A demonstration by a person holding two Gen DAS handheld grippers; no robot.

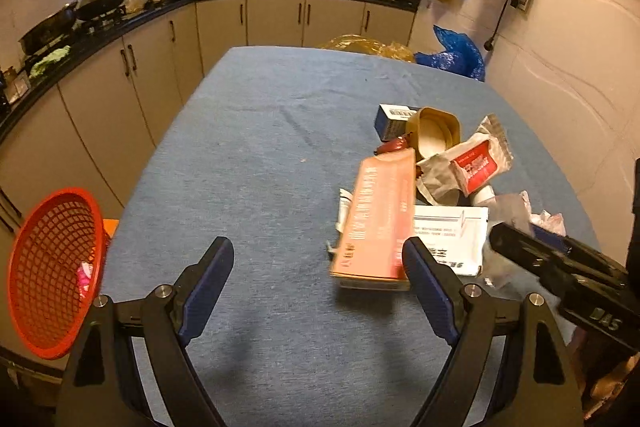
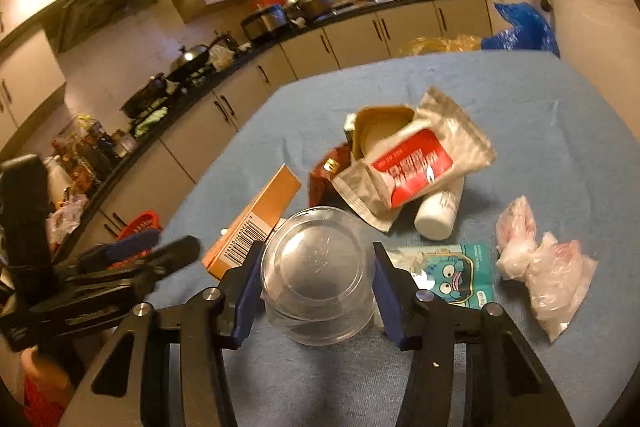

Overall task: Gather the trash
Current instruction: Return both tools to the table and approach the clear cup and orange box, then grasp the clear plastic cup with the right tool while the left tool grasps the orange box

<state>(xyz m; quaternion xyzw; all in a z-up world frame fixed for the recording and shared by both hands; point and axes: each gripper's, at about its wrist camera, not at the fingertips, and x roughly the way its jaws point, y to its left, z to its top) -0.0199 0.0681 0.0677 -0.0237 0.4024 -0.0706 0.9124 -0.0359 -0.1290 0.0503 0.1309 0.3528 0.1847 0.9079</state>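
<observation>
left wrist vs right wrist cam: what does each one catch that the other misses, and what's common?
Left wrist only: the red mesh basket's open mouth off the table's edge, a blue-and-white box, and the left tongs open over bare cloth.

Right wrist only: a clear plastic cup between the right tongs, a teal cartoon packet, a crumpled pink-white bag, and a white bottle.

Both: the blue tablecloth, the orange carton, the silver-and-red pouch, the tan tub.
</observation>
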